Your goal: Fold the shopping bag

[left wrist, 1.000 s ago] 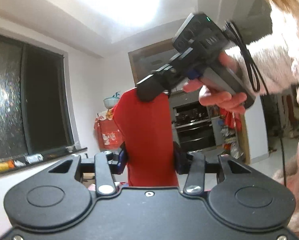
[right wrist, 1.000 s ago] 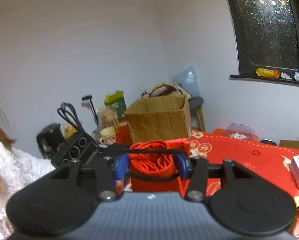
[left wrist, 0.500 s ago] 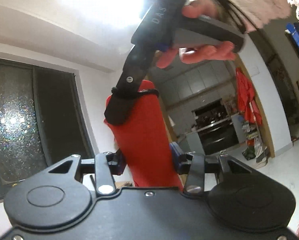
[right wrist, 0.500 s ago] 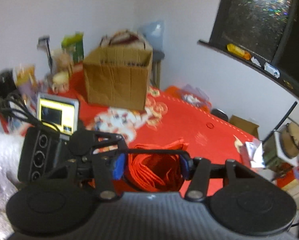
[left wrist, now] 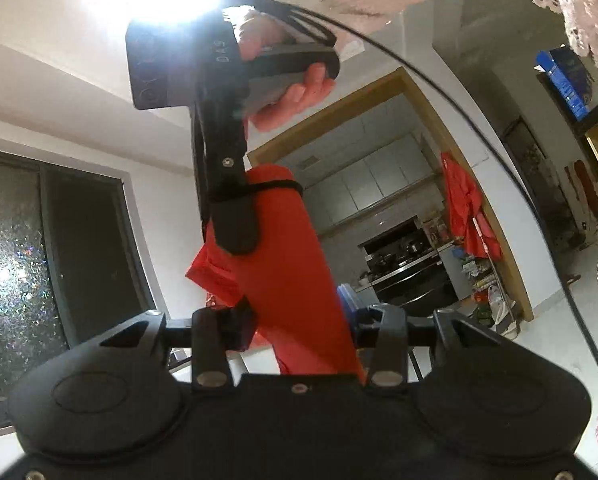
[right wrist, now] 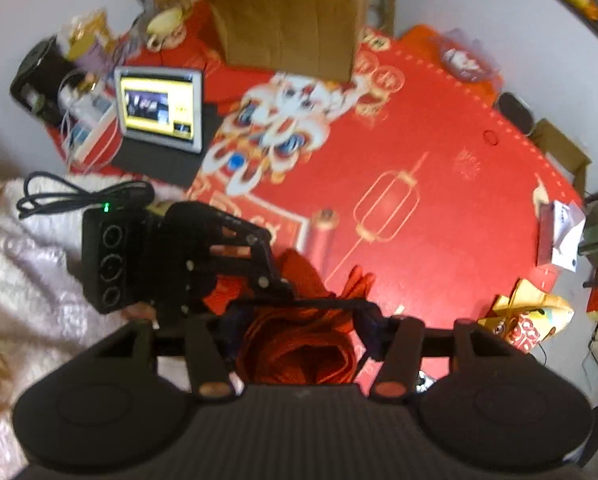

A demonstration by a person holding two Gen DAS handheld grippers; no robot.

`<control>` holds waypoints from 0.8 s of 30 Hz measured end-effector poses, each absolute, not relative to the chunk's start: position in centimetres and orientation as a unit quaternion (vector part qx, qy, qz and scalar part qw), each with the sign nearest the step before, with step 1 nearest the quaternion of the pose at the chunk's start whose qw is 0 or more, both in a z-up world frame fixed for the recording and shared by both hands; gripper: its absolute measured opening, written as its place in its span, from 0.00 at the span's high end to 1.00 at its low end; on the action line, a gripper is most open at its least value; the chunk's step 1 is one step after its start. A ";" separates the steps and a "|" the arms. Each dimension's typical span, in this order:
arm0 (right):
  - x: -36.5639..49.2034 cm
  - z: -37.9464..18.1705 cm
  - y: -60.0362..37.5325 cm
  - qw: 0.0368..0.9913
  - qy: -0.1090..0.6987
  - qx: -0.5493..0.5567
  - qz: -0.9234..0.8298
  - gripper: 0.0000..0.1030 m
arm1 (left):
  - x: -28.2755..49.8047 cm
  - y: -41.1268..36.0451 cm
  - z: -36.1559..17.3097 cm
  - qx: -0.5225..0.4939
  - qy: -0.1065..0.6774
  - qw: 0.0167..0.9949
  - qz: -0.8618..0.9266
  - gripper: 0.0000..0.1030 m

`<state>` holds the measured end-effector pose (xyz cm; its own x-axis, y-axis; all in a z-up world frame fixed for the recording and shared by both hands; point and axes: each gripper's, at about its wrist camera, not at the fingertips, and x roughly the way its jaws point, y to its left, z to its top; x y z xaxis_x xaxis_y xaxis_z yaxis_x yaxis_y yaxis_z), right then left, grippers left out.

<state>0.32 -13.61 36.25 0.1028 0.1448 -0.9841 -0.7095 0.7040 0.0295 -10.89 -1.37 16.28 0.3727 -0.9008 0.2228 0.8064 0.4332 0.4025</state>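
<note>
The shopping bag (left wrist: 287,276) is bright red and thin, folded and rolled into a long, narrow bundle that stands nearly upright in the air, leaning a little, above the red-covered table. A black elastic band (left wrist: 273,188) circles it close to its top end — there the layers show as loose, crumpled coils (right wrist: 299,344) when seen end-on. One flat folded corner (left wrist: 213,280) sticks out sideways from the lower part of the bundle.
</note>
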 end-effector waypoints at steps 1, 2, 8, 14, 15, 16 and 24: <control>0.6 36.3 -13.5 0.699 0.598 -0.241 0.309 0.47 | -10.7 -1.3 16.3 0.112 -0.207 0.819 -0.524 0.60; 0.8 36.3 -13.4 0.694 0.599 -0.245 0.315 0.47 | -10.6 -1.1 16.3 0.112 -0.208 0.815 -0.528 0.60; 1.5 35.6 -12.2 0.631 0.613 -0.305 0.365 0.47 | -10.2 -1.2 16.2 0.123 -0.213 0.800 -0.548 0.60; 3.1 35.2 -11.0 0.591 0.641 -0.320 0.371 0.47 | -9.6 -1.3 16.1 0.117 -0.217 0.790 -0.561 0.59; 3.2 35.2 -10.8 0.578 0.647 -0.327 0.375 0.47 | -9.6 -1.4 16.2 0.123 -0.221 0.786 -0.564 0.59; 3.3 35.1 -10.6 0.562 0.656 -0.331 0.379 0.47 | -9.7 -1.5 16.2 0.129 -0.226 0.782 -0.566 0.59; 5.5 33.2 -9.1 0.460 0.729 -0.347 0.370 0.45 | -9.3 -1.9 15.9 0.126 -0.219 0.770 -0.586 0.59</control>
<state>5.51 -9.13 33.23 -0.3354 -0.1656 -0.9274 -0.8466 0.4849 0.2196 -9.31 -1.87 15.94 0.2164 -0.9577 0.1899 0.8476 0.2808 0.4503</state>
